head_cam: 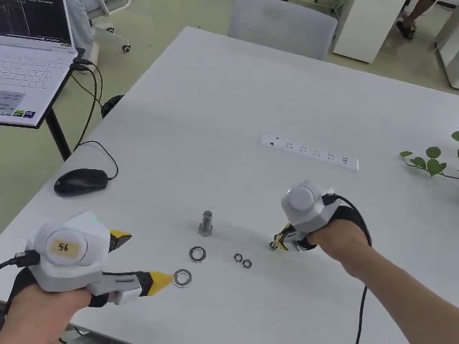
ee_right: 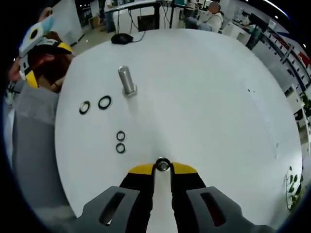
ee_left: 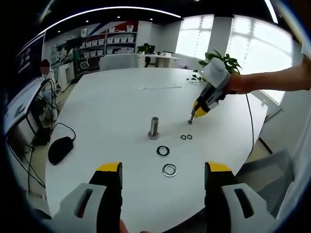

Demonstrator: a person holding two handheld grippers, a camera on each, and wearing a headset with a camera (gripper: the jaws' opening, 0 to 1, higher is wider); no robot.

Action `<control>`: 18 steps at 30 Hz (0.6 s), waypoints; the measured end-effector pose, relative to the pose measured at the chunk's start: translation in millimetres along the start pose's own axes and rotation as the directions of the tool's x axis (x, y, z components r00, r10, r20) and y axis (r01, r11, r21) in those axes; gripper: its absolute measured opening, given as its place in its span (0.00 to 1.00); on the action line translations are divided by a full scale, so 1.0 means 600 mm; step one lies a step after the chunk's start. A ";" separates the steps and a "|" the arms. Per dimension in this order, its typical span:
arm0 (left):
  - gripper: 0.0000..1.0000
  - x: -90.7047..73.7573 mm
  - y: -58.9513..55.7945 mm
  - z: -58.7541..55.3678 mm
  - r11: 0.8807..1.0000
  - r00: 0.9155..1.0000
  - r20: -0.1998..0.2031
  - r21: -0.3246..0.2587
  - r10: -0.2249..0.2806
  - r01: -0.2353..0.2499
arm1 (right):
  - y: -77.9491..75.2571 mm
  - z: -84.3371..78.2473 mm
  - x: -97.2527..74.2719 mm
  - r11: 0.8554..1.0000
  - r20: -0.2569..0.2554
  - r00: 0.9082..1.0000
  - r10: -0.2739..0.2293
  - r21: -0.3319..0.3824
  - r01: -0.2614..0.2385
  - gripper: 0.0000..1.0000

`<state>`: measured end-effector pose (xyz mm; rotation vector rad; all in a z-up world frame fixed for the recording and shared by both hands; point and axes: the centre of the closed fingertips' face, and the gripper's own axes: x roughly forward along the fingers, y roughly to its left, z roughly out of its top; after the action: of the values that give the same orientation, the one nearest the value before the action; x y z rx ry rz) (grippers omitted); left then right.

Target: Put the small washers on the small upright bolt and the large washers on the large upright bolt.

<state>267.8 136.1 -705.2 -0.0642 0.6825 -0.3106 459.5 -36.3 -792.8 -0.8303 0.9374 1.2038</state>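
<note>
The large upright bolt (head_cam: 206,223) (ee_left: 154,127) (ee_right: 127,80) stands mid-table. In front of it lie two large washers (head_cam: 197,254) (head_cam: 182,278) (ee_left: 163,151) (ee_right: 104,102) and two small washers (head_cam: 238,257) (head_cam: 247,264) (ee_left: 183,137) (ee_right: 121,136), all flat on the table. My right gripper (head_cam: 277,244) (ee_left: 197,112) (ee_right: 163,170) is tilted down at the table, shut on the small bolt (ee_right: 163,165) (ee_left: 191,120), which stands on the surface right of the small washers. My left gripper (head_cam: 145,258) (ee_left: 164,169) is open at the near left, with one yellow fingertip (head_cam: 166,279) next to the nearest large washer.
A black mouse (head_cam: 80,181) with its cable lies at the left edge. A white power strip (head_cam: 310,152) lies farther back on the white table (head_cam: 215,122). A laptop (head_cam: 32,57) sits on a side stand, a plant (head_cam: 430,161) at the right, a chair (head_cam: 283,25) behind.
</note>
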 end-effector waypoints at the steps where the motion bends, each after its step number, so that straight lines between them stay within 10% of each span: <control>1: 0.68 0.000 0.001 0.000 1.000 1.000 0.000 -0.001 0.001 -0.001 | 0.000 -0.002 0.003 1.000 -0.001 1.000 0.000 0.005 0.000 0.13; 18: 0.68 -0.006 0.006 -0.005 1.000 1.000 0.000 -0.010 0.013 -0.013 | 0.008 -0.030 0.040 0.999 -0.026 1.000 0.003 0.051 -0.002 0.16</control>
<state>264.5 140.5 -705.9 -0.0691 0.6842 -0.2946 454.4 -42.5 -821.8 -0.8062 0.9863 1.1694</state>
